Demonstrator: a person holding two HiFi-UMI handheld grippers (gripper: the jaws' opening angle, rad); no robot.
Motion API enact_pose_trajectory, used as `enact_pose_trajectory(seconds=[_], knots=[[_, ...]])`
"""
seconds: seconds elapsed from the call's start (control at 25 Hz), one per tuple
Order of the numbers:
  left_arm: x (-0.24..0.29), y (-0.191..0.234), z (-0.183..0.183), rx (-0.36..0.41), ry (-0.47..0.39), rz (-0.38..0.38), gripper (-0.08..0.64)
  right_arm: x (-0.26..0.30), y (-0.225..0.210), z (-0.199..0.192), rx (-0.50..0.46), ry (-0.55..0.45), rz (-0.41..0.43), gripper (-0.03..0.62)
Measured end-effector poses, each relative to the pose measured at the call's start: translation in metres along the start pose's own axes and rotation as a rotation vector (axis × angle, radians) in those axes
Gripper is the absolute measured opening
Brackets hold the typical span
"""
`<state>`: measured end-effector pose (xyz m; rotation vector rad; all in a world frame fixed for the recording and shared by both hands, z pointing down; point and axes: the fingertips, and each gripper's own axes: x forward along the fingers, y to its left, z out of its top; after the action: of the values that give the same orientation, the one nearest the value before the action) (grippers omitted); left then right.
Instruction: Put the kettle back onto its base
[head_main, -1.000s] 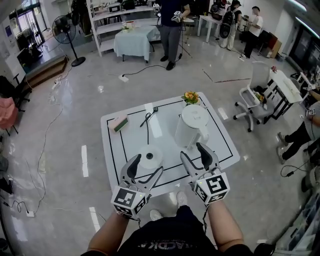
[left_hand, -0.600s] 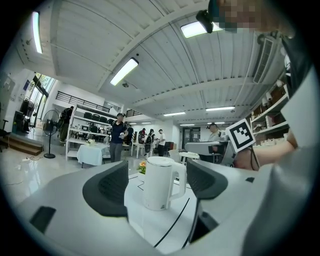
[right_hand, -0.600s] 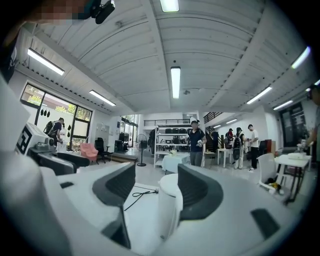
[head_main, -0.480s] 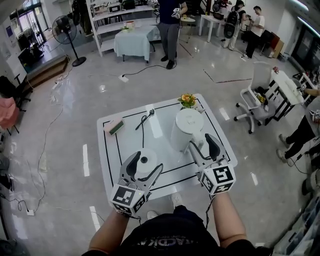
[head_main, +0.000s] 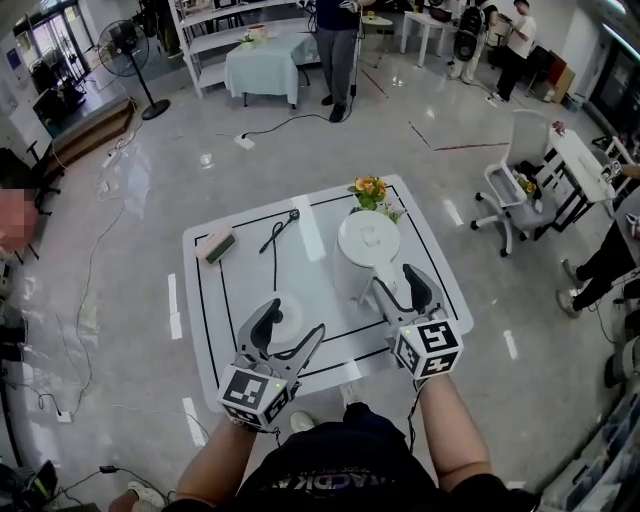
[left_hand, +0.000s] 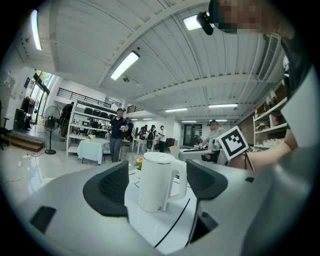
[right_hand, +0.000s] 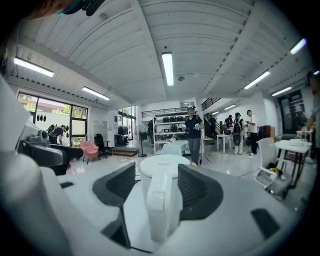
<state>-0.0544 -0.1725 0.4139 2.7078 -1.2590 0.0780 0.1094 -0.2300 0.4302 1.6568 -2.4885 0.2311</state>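
Note:
The white kettle (head_main: 367, 243) stands on the white table (head_main: 210, 330), to the right of its round white base (head_main: 284, 313) and apart from it. Its handle (head_main: 388, 292) points at me. My right gripper (head_main: 397, 284) is open, with one jaw on each side of the handle and a gap at both sides; the right gripper view shows the handle (right_hand: 155, 200) between the jaws. My left gripper (head_main: 290, 328) is open and empty over the base, partly hiding it. In the left gripper view the kettle (left_hand: 156, 181) stands beyond the jaws.
A black cord (head_main: 273, 262) runs from the base to a plug at the table's back. Orange flowers (head_main: 369, 189) stand behind the kettle, a green-and-pink sponge (head_main: 216, 244) lies at the back left. An office chair (head_main: 512, 185) and people stand on the floor around.
My right gripper has moved forward to the kettle, and its jaws now straddle the handle. The left gripper has stayed over the base.

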Motion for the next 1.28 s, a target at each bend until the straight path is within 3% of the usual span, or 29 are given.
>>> enact_pose_trajectory(seconds=[0.48,0.88,1.24,1.28], knots=[[0.018,-0.003,-0.02,-0.016,0.059,0.026,0.353,0.028,-0.004,-0.058,0.019,0.142,0.063,0.249],[0.026,-0.003,-0.031,-0.043,0.079,0.046,0.353,0.036,-0.013,-0.073,-0.016,0.203,0.041,0.246],[0.031,-0.001,-0.034,-0.061,0.079,0.053,0.353,0.034,-0.018,-0.073,-0.02,0.217,0.043,0.166],[0.032,-0.001,-0.034,-0.063,0.079,0.053,0.353,0.033,-0.02,-0.073,-0.02,0.218,0.038,0.134]])
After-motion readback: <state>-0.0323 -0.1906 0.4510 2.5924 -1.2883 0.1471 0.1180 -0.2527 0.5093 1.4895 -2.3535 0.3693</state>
